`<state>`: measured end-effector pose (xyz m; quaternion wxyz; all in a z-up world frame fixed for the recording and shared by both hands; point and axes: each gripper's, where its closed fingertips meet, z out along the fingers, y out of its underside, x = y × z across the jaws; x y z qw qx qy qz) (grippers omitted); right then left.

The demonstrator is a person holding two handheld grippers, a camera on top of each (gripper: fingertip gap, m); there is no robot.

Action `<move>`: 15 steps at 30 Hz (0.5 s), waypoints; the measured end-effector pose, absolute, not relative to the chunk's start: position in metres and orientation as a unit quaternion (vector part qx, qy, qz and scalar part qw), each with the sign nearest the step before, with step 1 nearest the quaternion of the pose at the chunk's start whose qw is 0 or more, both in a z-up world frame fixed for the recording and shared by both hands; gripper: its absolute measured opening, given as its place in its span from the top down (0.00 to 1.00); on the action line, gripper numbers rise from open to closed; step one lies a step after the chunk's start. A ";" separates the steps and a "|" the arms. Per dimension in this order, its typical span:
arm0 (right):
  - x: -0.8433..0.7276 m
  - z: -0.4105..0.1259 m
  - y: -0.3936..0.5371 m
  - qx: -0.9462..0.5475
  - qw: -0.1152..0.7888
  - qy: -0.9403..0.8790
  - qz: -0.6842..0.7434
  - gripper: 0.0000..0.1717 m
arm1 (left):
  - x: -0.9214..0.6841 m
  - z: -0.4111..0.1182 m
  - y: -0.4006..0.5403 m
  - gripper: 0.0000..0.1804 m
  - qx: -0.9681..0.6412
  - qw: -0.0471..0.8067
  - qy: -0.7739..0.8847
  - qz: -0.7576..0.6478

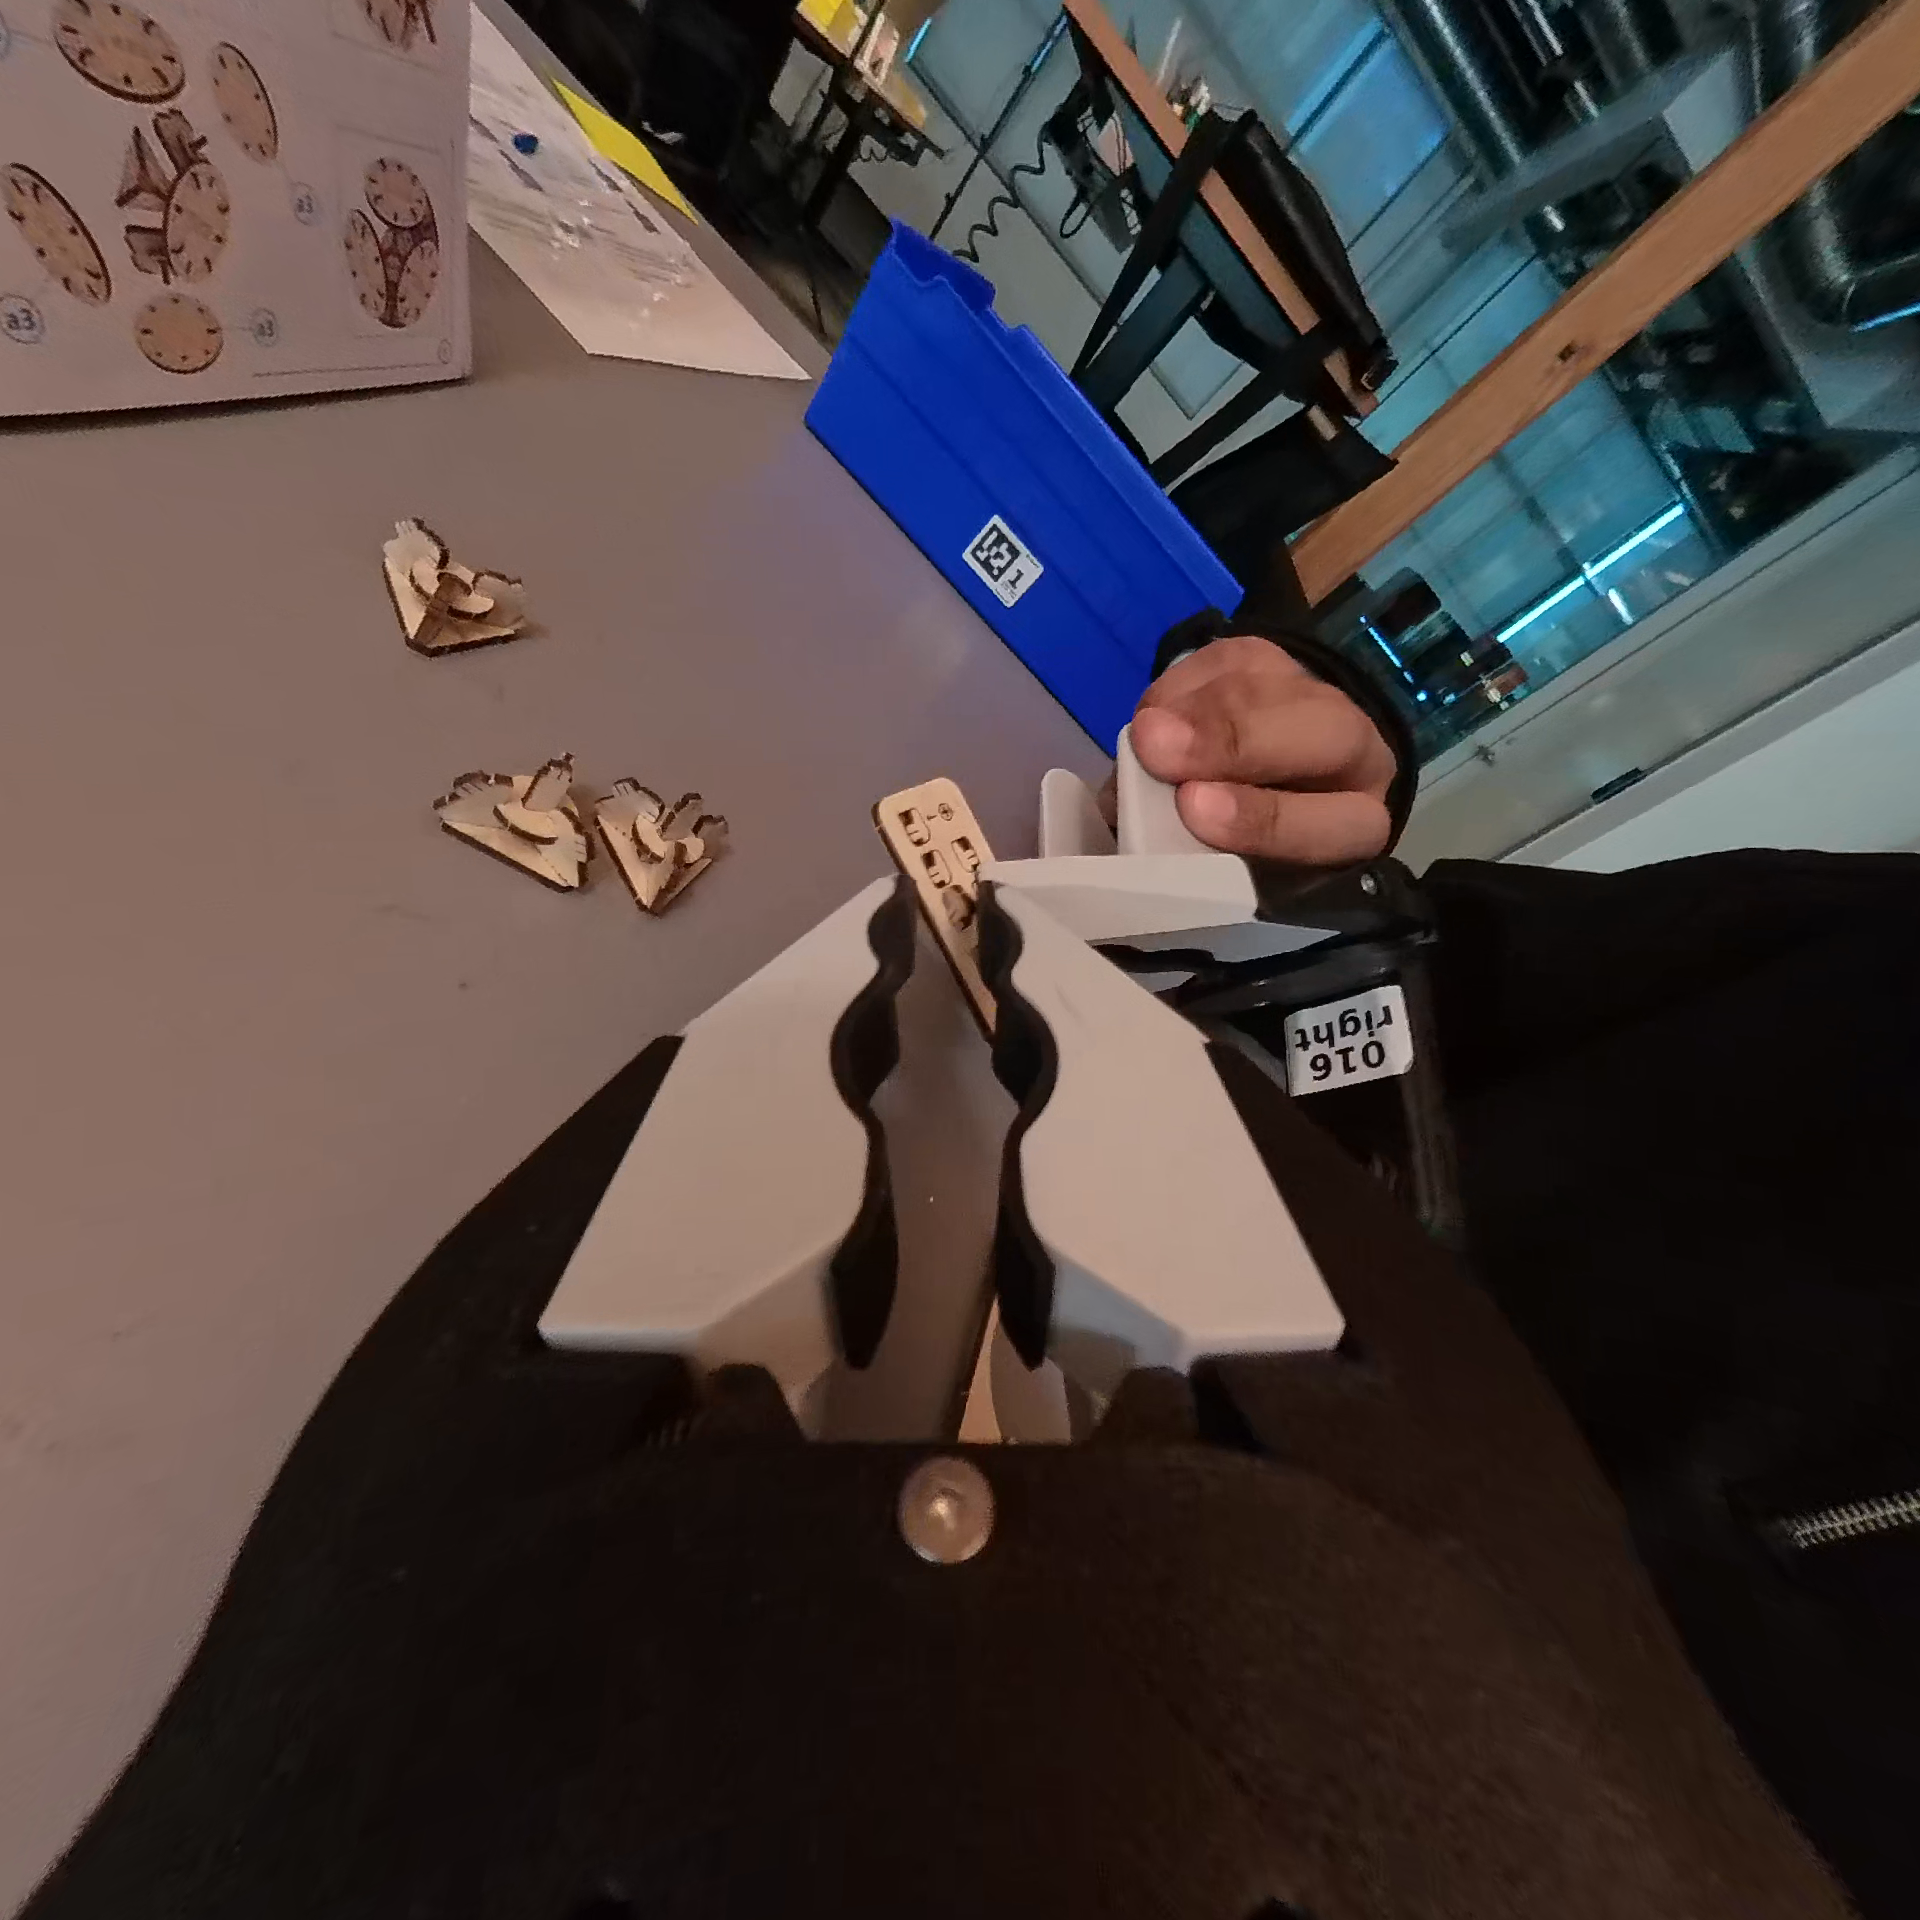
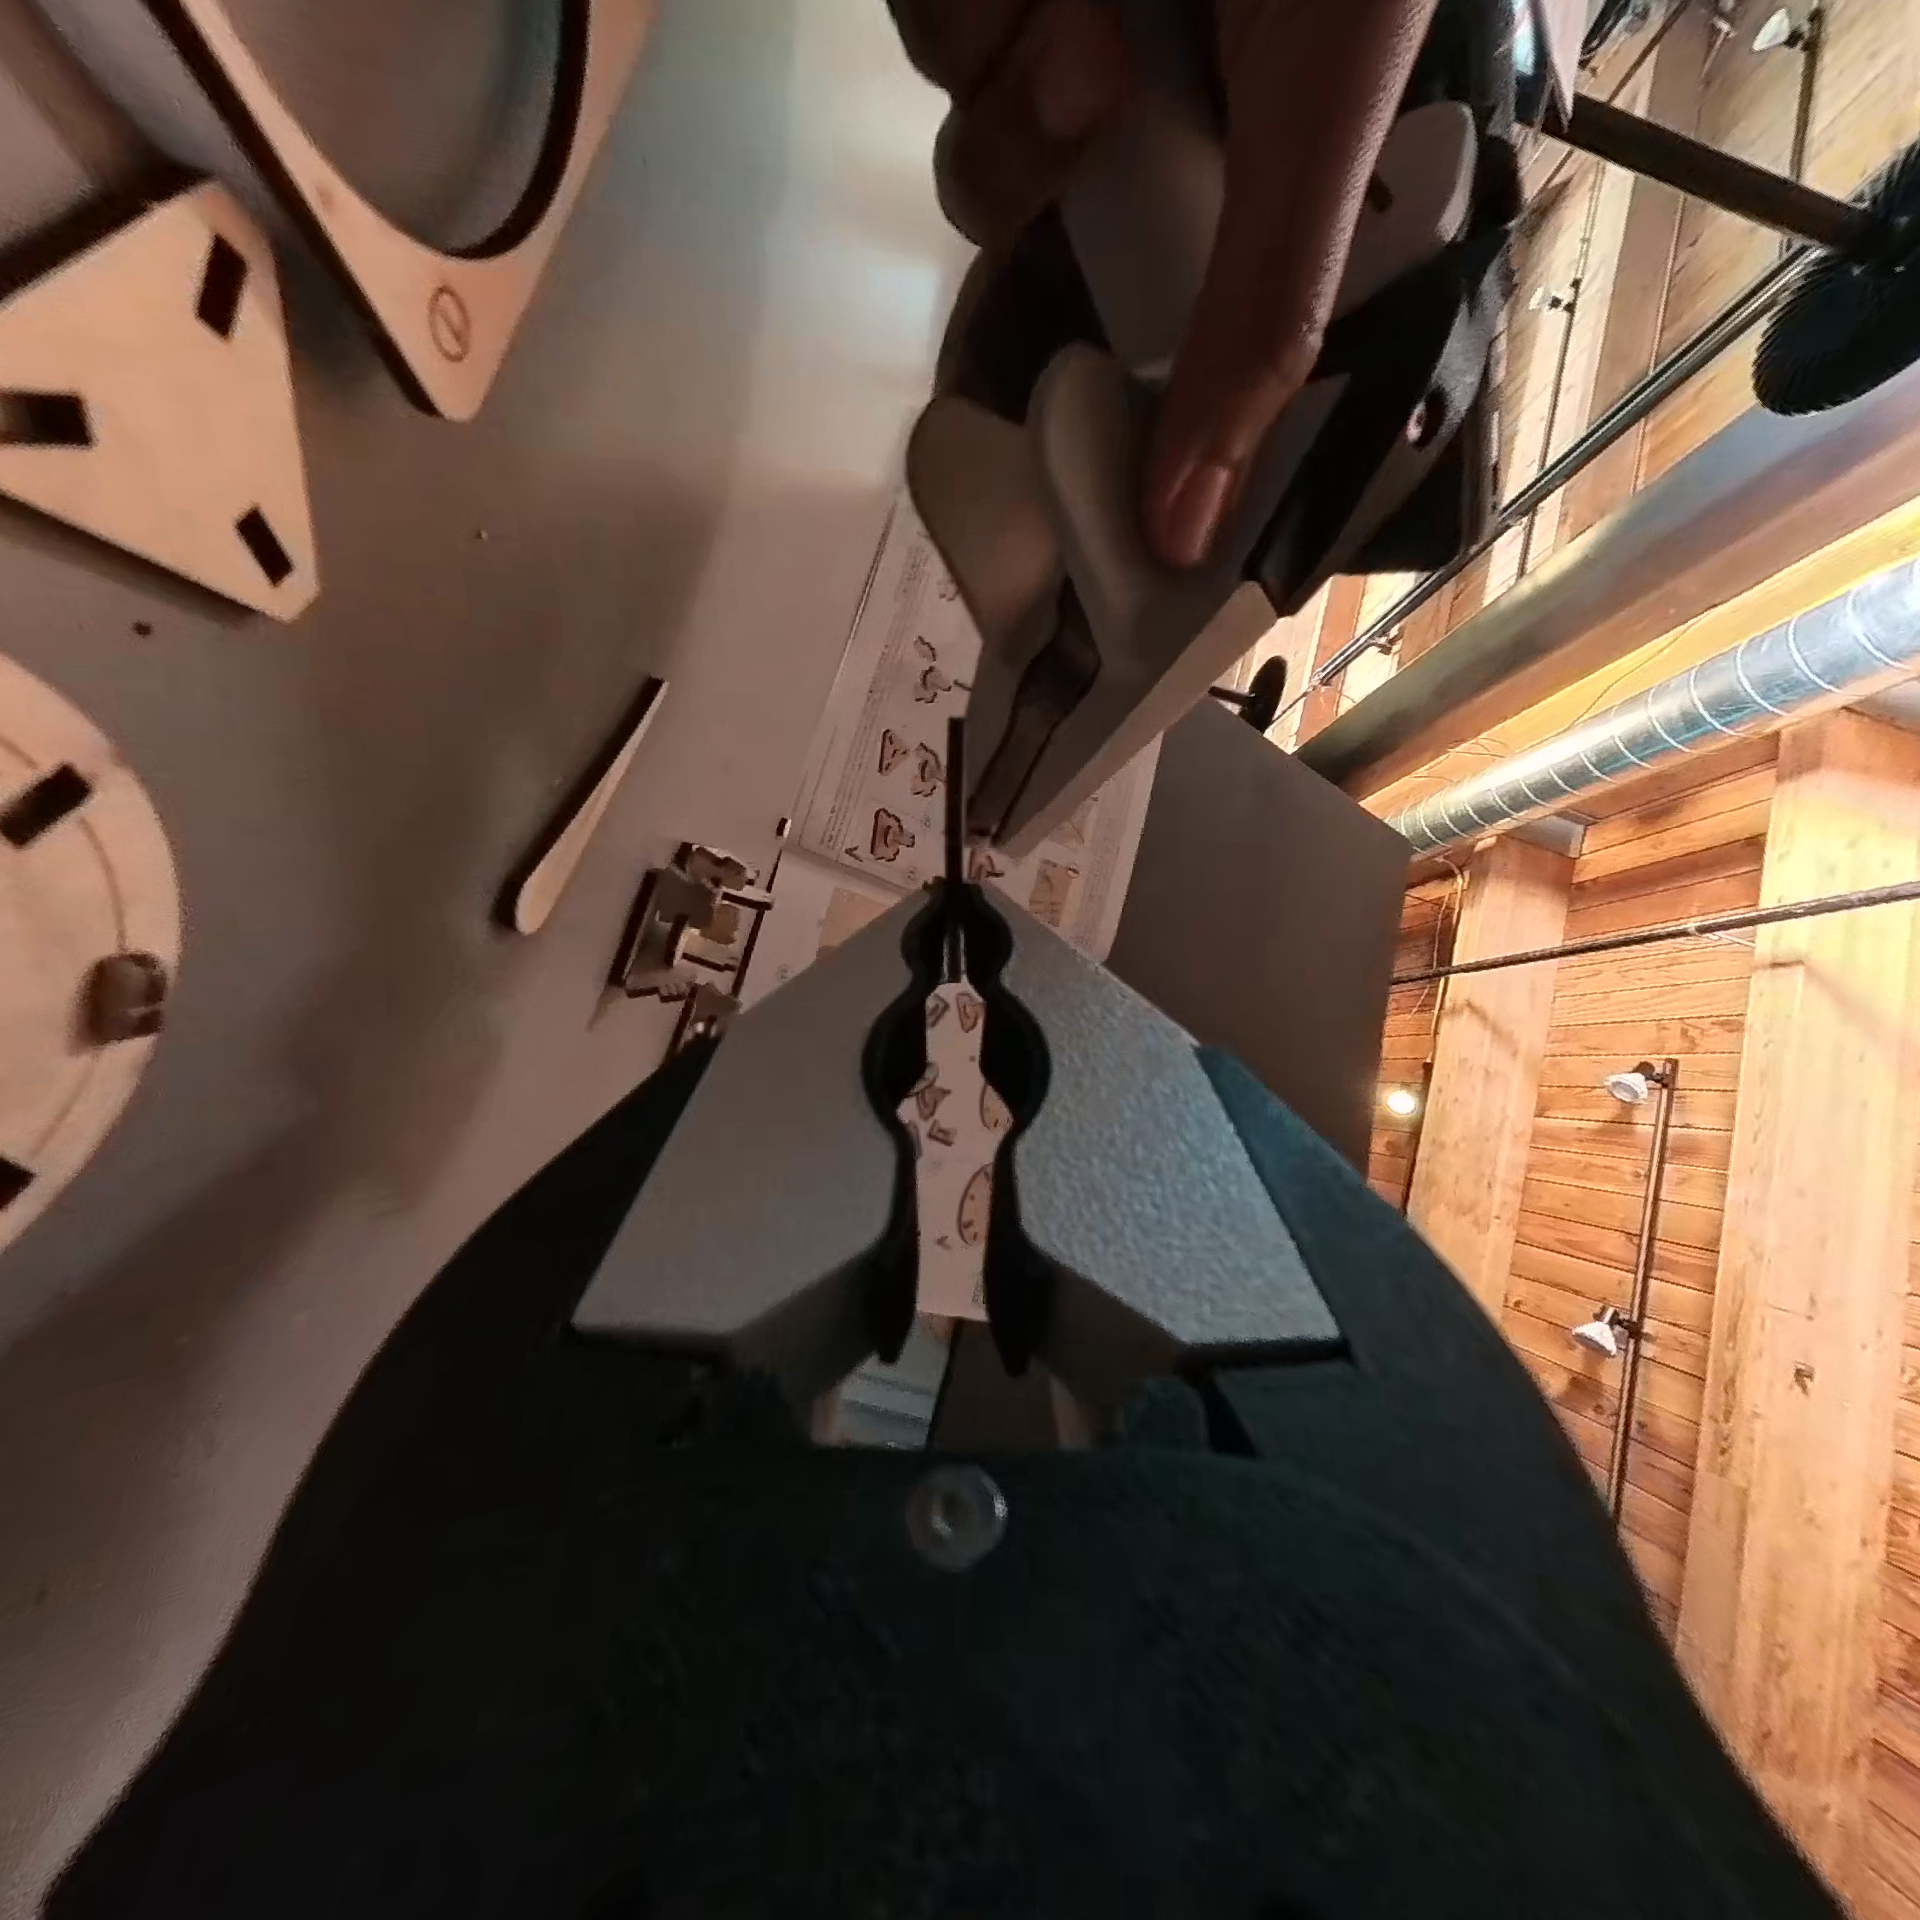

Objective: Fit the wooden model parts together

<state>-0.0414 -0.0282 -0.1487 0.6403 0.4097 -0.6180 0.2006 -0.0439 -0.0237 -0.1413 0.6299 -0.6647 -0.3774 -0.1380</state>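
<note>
A person is holding a gripper in each hand above the grey tabletop (image 1: 312,1039), and both are meeting on one small flat wooden plate (image 1: 940,862) with slots cut through it. The right gripper (image 2: 951,899) is pinching the plate with its fingers pressed tight on it; from that side the plate is showing only its dark thin edge, its long axis running straight out past the fingertips. The left gripper (image 1: 948,896) is standing with its fingers narrowly apart around the plate's lower part, the black pad on the right lying against it, while on the other side I cannot tell if the pad is touching. The plate is leaning up and to the left, held in the air off the tabletop. Three small wooden assemblies (image 1: 577,831) are lying well apart to the left, near printed instruction sheets (image 1: 229,197), and a blue bin (image 1: 997,468) is standing behind.
</note>
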 end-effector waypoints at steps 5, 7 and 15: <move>-0.044 -0.147 -0.026 0.399 0.634 -0.628 0.211 1.00 | -0.044 -0.138 -0.026 1.00 -0.662 0.637 -0.369 -0.140; -0.045 -0.149 -0.025 0.398 0.628 -0.635 0.210 0.99 | -0.041 -0.138 -0.023 1.00 -0.658 0.638 -0.365 -0.160; -0.062 -0.156 -0.010 0.380 0.606 -0.673 0.188 0.99 | -0.049 -0.135 -0.031 1.00 -0.639 0.653 -0.376 -0.154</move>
